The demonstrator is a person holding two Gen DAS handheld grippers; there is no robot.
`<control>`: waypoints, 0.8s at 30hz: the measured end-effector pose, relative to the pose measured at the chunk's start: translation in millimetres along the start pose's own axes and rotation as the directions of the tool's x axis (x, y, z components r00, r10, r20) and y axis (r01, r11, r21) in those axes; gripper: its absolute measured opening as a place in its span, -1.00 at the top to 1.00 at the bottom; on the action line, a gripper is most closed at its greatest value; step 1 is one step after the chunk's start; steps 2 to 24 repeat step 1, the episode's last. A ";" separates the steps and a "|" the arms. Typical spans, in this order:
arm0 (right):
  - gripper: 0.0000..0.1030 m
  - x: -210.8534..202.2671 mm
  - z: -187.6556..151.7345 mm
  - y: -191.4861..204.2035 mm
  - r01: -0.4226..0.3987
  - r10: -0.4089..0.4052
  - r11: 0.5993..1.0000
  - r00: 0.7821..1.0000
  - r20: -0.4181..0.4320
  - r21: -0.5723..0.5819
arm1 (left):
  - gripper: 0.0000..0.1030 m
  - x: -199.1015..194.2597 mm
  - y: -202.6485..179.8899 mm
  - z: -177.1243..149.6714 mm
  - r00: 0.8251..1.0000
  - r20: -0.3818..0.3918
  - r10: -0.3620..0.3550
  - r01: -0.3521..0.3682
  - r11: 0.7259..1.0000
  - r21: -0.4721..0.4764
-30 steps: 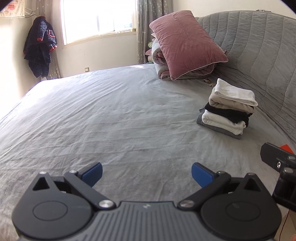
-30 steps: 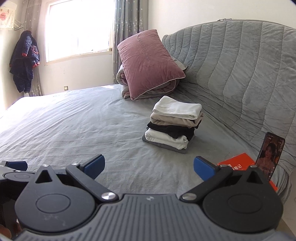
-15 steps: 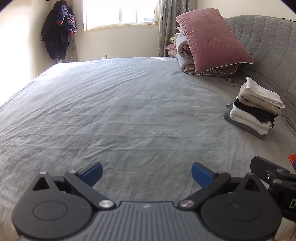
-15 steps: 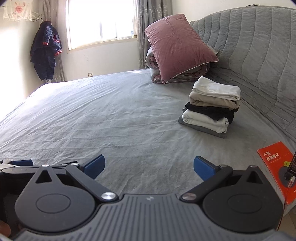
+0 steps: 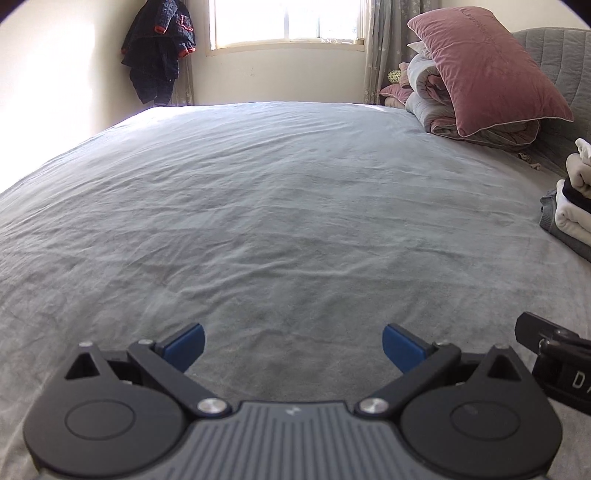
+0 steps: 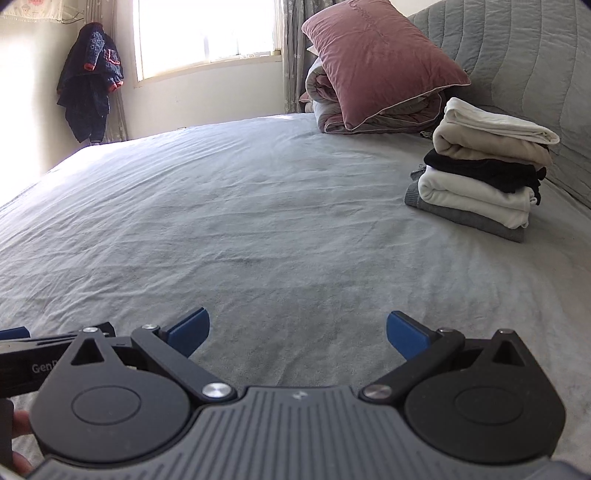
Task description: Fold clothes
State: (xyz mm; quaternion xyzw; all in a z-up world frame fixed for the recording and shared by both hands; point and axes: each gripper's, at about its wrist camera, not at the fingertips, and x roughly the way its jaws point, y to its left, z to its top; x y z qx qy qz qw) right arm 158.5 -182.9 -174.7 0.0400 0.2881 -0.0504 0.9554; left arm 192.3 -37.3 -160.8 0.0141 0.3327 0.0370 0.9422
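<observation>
Both jaws gape empty; folded stack (image 6: 480, 166) lies forward-right, nearer the right hand-held gripper (image 6: 297, 334) than the left hand-held gripper (image 5: 293, 347), long axis crosswise.

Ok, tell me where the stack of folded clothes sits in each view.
Left wrist view: stack of folded clothes cut off at the right edge, mid-height.
Right wrist view: whole stack at upper right, on the bed.
Shared landmark: pink pillow, behind the stack.

Daylight floods a window (image 6: 207, 35) ahead — grey bed (image 5: 277, 206) spread below. A dark jacket (image 6: 90, 83) hangs ahead-left; a pink pillow (image 6: 376, 59) lies ahead-right.
</observation>
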 end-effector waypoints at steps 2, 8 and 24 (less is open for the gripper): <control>-1.00 9.9 -6.0 2.5 0.003 -0.003 1.000 1.000 -0.010 -0.006 | -0.99 6.4 -1.7 -4.8 1.000 -0.005 0.006 -0.006 1.000 0.014; -1.00 9.9 -6.0 2.5 0.003 -0.003 1.000 1.000 -0.010 -0.006 | -0.99 6.4 -1.7 -4.8 1.000 -0.005 0.006 -0.006 1.000 0.014; -1.00 9.9 -6.0 2.5 0.003 -0.003 1.000 1.000 -0.010 -0.006 | -0.99 6.4 -1.7 -4.8 1.000 -0.005 0.006 -0.006 1.000 0.014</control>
